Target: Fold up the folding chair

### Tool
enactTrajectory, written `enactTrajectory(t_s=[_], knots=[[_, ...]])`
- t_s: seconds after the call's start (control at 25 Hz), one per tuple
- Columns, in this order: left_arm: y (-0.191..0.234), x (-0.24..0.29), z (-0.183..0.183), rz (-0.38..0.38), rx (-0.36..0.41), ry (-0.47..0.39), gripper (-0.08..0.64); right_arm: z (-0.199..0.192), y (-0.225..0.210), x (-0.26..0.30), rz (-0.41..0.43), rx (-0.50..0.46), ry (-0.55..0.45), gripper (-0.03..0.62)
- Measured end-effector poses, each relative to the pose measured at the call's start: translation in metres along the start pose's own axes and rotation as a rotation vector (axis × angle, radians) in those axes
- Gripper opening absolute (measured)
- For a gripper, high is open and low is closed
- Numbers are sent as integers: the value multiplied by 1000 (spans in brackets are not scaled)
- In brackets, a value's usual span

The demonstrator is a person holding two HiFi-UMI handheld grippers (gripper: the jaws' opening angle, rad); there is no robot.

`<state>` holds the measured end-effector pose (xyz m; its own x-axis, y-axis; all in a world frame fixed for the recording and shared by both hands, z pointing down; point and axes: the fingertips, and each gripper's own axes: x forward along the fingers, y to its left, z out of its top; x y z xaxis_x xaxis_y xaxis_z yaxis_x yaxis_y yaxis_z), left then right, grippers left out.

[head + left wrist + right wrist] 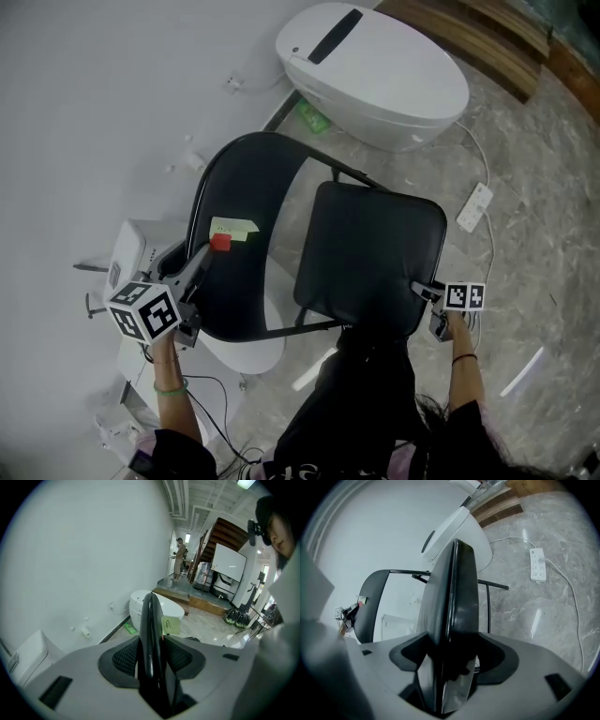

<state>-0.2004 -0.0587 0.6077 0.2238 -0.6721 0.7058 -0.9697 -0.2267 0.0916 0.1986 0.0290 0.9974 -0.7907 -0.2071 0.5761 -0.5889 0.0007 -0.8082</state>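
One folding chair point(309, 253) stands open on the marble floor point(530, 281), and two hand-held grippers hold it. The left hand-held gripper point(204, 255) is clamped on the edge of the black backrest point(244, 178); in the left gripper view the backrest's rim runs straight up between the pads point(123, 657), which press on it from both sides. The right hand-held gripper point(424, 291) is closed on the near right corner of the black seat point(370, 253), the padded edge wedged between its jaws.

One yellow note point(232, 228) sticks to the backrest just beyond the left hand-held gripper's tips, with a small red piece point(220, 242) touching it.

Ahead of both hand-held grippers sits one white toilet point(375, 75) with its lid down, so its inside cannot be seen. One green object point(313, 117) lies beside its base. One white power strip point(474, 207) lies on the floor beyond the right hand-held gripper.
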Motion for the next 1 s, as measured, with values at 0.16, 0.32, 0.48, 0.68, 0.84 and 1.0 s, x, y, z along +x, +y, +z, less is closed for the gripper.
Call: enactTrajectory(t_s=[0.16,0.32,0.48,0.68,0.84,1.0], knots=[[-4,-10,8,-32,-6,-2,156,-4,23,-10,3,12,-30,321],[-11,-29,26,-97,-43,-31,146,2,63,-18,38,25,-75,305],[-22,-49,45,-164,-92,-51,137,7,111,-25,72,30,-110,281],[-43,-75,70,-226,-121,-54,129,14,175,-32,121,20,-140,255],[-39,-87,80,-208,-89,-83,129,17,228,-27,140,-18,-127,236],[-45,-102,92,-220,-99,-91,129,20,279,-19,152,-57,-105,224]])
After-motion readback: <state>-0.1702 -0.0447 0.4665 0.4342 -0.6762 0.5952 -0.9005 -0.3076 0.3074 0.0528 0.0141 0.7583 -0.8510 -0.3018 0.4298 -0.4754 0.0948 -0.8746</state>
